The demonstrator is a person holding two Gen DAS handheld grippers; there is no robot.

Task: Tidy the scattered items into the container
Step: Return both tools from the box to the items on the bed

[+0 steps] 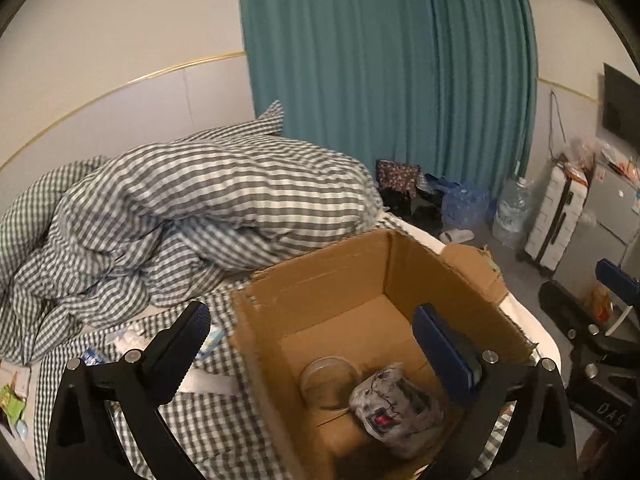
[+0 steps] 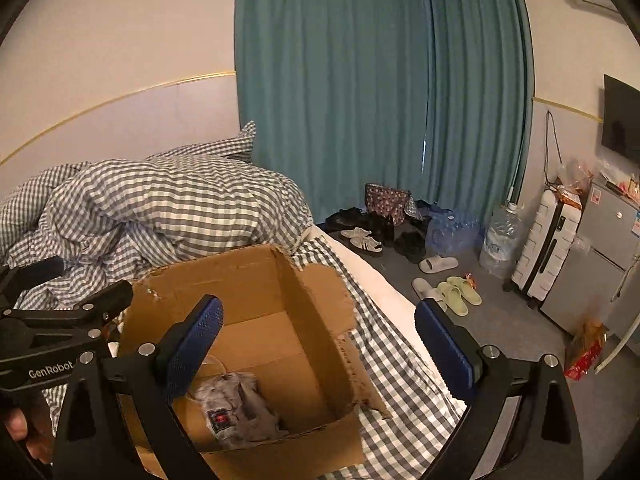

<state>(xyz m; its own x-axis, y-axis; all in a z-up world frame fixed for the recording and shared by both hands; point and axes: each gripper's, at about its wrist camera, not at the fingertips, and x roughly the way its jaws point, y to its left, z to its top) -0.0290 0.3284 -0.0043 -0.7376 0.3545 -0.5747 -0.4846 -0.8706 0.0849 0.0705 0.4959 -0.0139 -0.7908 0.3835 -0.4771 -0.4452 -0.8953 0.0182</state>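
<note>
Left wrist view: the left claw (image 1: 312,344) is spread wide and holds nothing. Its left finger is over the checked bed sheet (image 1: 208,432), its right finger over the open brown cardboard box (image 1: 320,276). A crumpled grey packet (image 1: 396,408) and a clear round lid (image 1: 328,376) lie inside. The right claw (image 2: 318,338) is also wide and empty.

place: lived-in bedroom | landmark: bed (image 2: 392,304) with gingham duvet (image 2: 160,204) | behind bed: teal curtain (image 2: 360,100) | right of bed: shoes (image 2: 362,238), suitcase (image 2: 546,240), fridge (image 2: 592,256)
</note>
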